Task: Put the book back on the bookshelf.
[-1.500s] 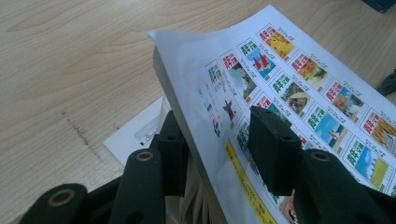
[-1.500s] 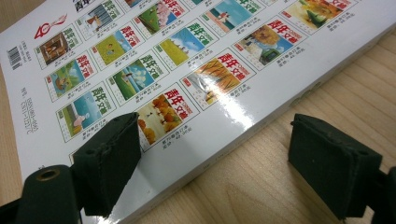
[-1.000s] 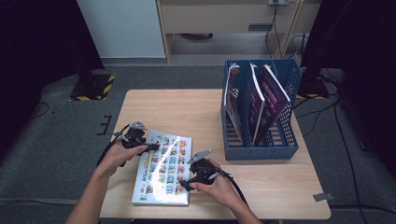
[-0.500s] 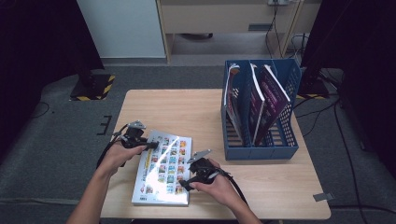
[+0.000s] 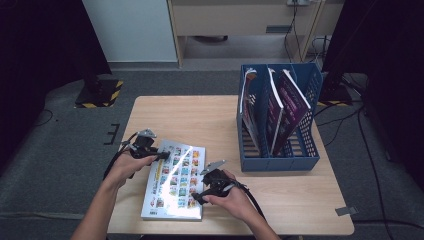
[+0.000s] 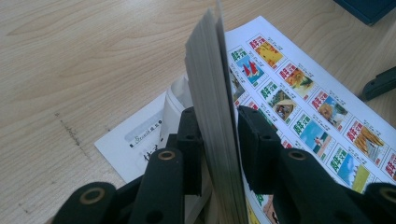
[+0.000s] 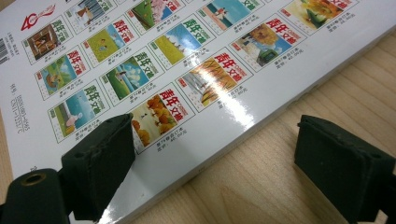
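A light wooden rectangular table (image 5: 200, 115) stands on grey carpeted floor (image 5: 60, 150), with a white cabinet panel (image 5: 132, 30) and a beige wooden desk (image 5: 240, 17) beyond it at twelve o'clock and a yellow-and-black striped base (image 5: 100, 92) at ten o'clock. A glossy white book with rows of small coloured pictures on its cover (image 5: 175, 182) lies at about seven o'clock on the table. The left claw (image 5: 161, 156), at the book's ten o'clock corner, has just been closing and is clamped on a lifted sheaf of the book's pages (image 6: 215, 116), which stands on edge between its pads. The right claw (image 5: 199, 196) stands apart, one pad over the cover, the other over bare wood beside the book's edge. A blue plastic slotted file rack (image 5: 277, 150) holding upright magazines (image 5: 287, 102) sits at three o'clock.
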Tool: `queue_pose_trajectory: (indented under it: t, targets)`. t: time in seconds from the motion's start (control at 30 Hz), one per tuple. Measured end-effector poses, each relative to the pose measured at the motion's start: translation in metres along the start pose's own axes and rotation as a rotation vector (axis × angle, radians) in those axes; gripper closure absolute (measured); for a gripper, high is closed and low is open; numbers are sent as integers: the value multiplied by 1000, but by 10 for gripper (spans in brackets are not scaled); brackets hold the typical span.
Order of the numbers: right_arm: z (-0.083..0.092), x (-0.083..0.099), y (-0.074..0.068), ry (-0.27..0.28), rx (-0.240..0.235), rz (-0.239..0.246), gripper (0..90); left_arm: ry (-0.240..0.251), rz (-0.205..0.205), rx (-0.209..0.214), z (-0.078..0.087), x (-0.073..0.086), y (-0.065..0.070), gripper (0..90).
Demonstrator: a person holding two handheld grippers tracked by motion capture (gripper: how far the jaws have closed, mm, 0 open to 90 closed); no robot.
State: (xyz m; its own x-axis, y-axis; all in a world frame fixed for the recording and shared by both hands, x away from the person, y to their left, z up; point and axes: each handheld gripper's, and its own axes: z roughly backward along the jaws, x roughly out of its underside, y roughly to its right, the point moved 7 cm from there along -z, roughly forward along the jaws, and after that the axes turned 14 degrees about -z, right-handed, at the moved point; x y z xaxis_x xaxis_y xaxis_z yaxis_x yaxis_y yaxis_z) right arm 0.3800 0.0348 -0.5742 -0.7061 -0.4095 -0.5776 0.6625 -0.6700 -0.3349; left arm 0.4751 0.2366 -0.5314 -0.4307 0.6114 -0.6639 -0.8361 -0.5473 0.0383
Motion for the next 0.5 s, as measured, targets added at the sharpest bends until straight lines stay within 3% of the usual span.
queue_pose_trajectory:
  t: [0.17,0.33,0.5]
  targets:
    - [0,0,0,1,0,-4,124,-6,-16,-6,0,-2,0,711]
    - [0,0,0,-1,0,-3,124,-1,-13,14,3,-4,0,737]
    - [0,0,0,-9,-4,-14,125,-36,-27,21,5,-10,2,738]
